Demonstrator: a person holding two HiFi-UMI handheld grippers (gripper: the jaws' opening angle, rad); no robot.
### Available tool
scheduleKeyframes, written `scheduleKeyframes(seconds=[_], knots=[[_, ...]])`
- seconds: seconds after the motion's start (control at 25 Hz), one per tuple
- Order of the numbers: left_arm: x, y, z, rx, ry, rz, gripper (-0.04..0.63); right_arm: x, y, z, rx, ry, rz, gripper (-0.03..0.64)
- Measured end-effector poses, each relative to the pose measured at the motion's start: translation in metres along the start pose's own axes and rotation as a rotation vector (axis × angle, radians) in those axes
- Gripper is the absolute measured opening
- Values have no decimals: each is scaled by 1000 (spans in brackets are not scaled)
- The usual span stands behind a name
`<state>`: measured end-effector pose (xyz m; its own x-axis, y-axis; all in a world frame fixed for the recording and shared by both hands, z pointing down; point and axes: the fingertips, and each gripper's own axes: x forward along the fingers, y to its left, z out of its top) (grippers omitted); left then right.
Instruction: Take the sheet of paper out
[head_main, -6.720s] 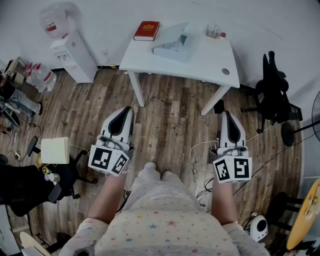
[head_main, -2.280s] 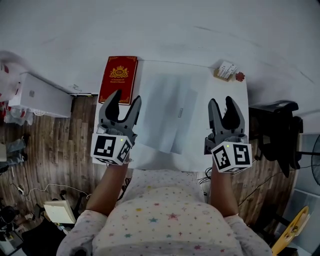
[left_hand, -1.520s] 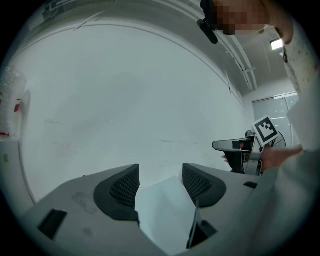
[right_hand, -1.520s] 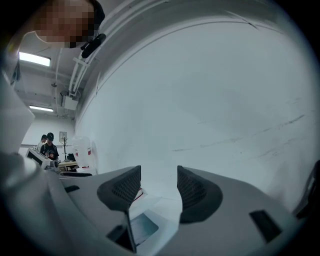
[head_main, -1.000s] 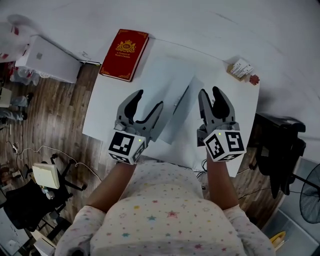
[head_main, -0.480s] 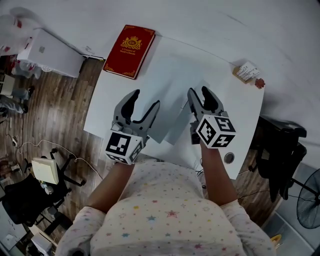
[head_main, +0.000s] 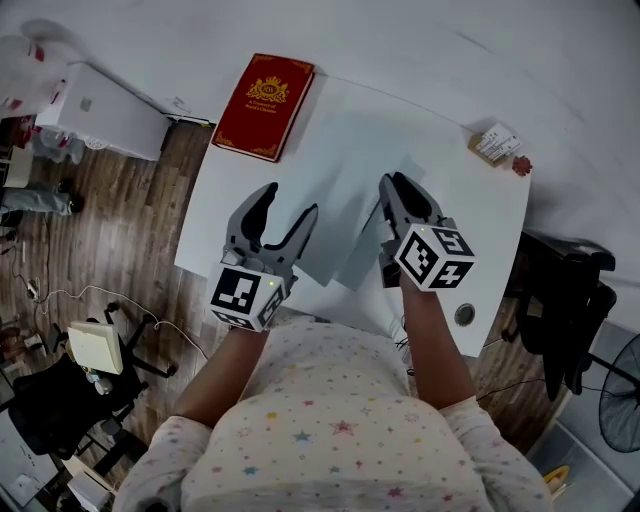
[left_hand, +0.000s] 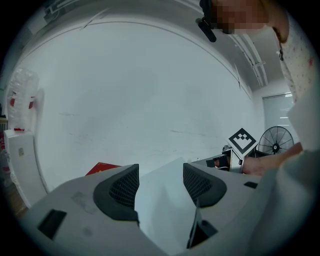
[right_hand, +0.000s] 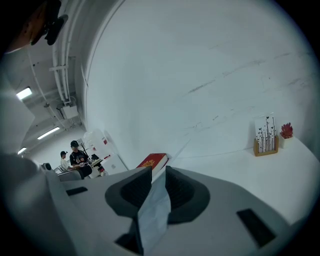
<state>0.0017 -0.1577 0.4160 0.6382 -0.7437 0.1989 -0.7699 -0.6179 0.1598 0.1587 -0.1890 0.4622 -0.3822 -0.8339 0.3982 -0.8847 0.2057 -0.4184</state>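
Right gripper (head_main: 393, 186) has its jaws shut on a thin pale layer at the right edge of the folder (head_main: 340, 150). In the right gripper view the layer stands edge-on between the pads (right_hand: 131, 192). Honestly can't tell if that's the cover or the sheet itself.

Left gripper (head_main: 289, 203) has its jaws wide apart over the folder's near-left part. The left gripper view shows pale folder surface in the gap, nothing pinched. Whether the tips touch it, no idea.

The folder lies flat mid-bench (head_main: 470, 225), with the red book (head_main: 265, 105) beside its far-left corner and a little card stand (head_main: 493, 143) well off to the right. No sheet shows clear of the folder, so I'd say it's still inside.

So we're at the very start, just getting a hold. Next I'd guess the left needs to pin or clamp the folder so it can't slide. The right would then lift or draw its layer away gently, since thin stuff slips or creases easily.
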Motion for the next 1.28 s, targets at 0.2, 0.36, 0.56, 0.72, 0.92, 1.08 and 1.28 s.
scheduleKeyframes(seconds=[0.2,0.36,0.56,0.72,0.92,1.08,1.28], knots=[[-8,3,9,-4,-29,-14,253,8,19,19,-8,-33,38,76],[-17,7,20,0,-61,-7,253,21,34,34,-35,-49,65,72],[-32,17,29,18,-85,21,253,39,56,46,-57,-69,107,71],[-46,24,35,17,-103,47,253,51,73,56,-77,-82,132,71],[-56,30,43,31,-127,67,253,65,89,62,-107,-88,149,71],[-59,30,50,44,-137,66,253,76,100,64,-127,-89,156,71],[-59,21,57,80,-130,43,253,83,109,69,-155,-88,159,72]])
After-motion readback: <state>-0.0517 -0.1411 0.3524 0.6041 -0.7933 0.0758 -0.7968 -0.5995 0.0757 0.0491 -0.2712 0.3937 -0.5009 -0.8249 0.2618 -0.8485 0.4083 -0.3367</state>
